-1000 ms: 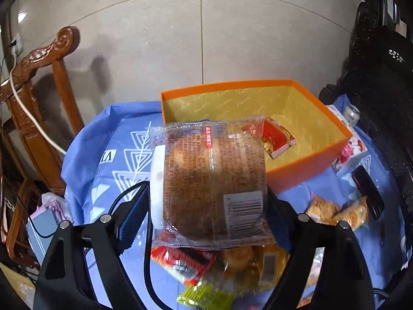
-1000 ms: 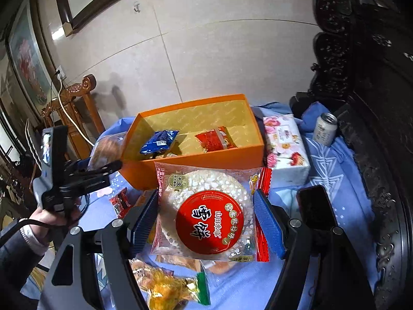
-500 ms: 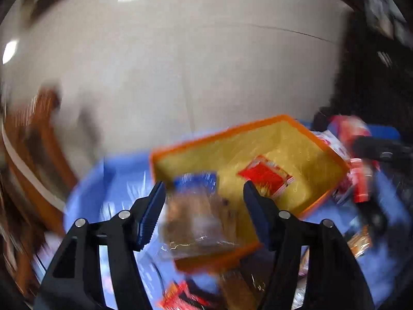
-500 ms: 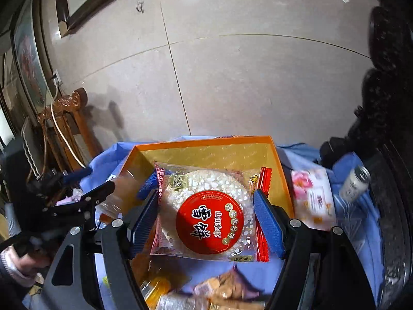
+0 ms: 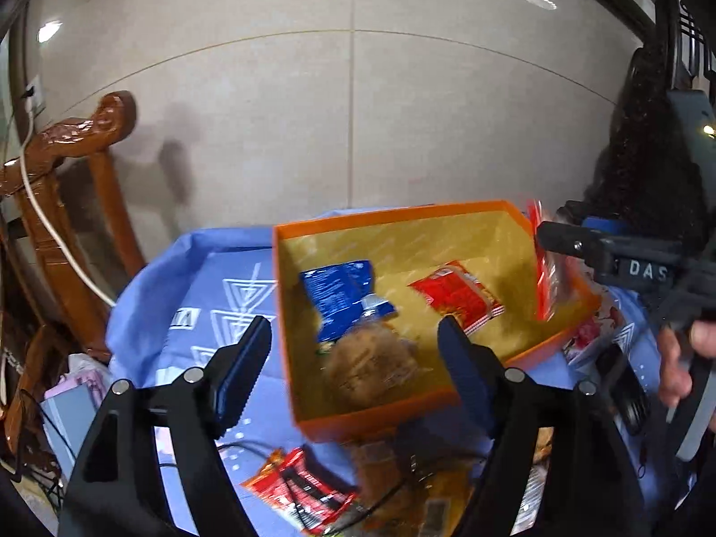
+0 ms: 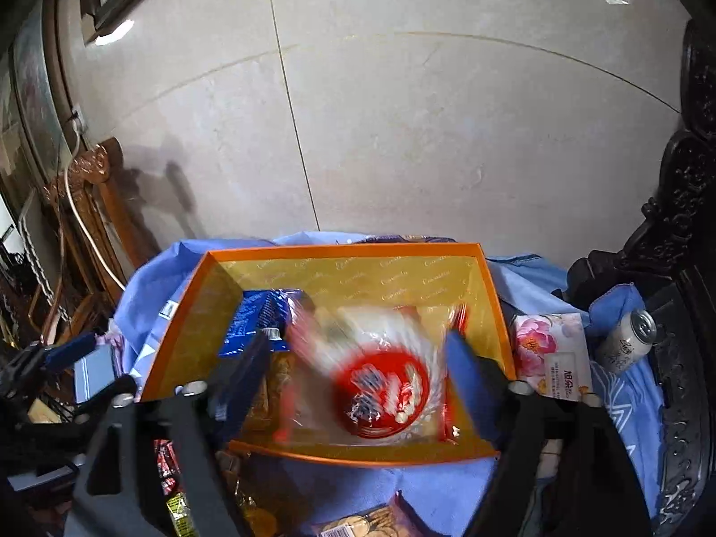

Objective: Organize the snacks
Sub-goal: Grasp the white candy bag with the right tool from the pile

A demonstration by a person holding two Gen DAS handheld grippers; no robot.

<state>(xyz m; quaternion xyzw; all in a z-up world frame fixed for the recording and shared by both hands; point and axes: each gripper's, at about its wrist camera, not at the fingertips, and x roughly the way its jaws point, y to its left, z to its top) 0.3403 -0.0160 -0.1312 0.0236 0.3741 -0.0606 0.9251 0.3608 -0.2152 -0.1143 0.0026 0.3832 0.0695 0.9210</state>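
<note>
An orange box [image 5: 371, 420] with a yellow inside stands on the blue cloth; it also shows in the right wrist view [image 6: 340, 253]. My left gripper [image 5: 355, 369] is open and empty above the box's near left corner. A brown cake pack [image 5: 371, 367] lies blurred in the box below it, by a blue packet [image 5: 340, 295] and a red packet [image 5: 456, 297]. My right gripper [image 6: 358, 380] is open over the box. A rice cracker pack with a red round label [image 6: 380, 385] is blurred between its fingers, dropping into the box.
Loose snacks lie on the cloth in front of the box [image 5: 295, 487], [image 6: 367, 523]. A floral tissue box [image 6: 550, 358] and a can [image 6: 631, 340] stand right of the box. A carved wooden chair [image 5: 67, 206] stands at the left. Dark furniture is at the right.
Both grippers moved over the box and opened. The left let go of the brown cake pack, which now lies in the box. The right released the rice cracker pack, which is falling.
</note>
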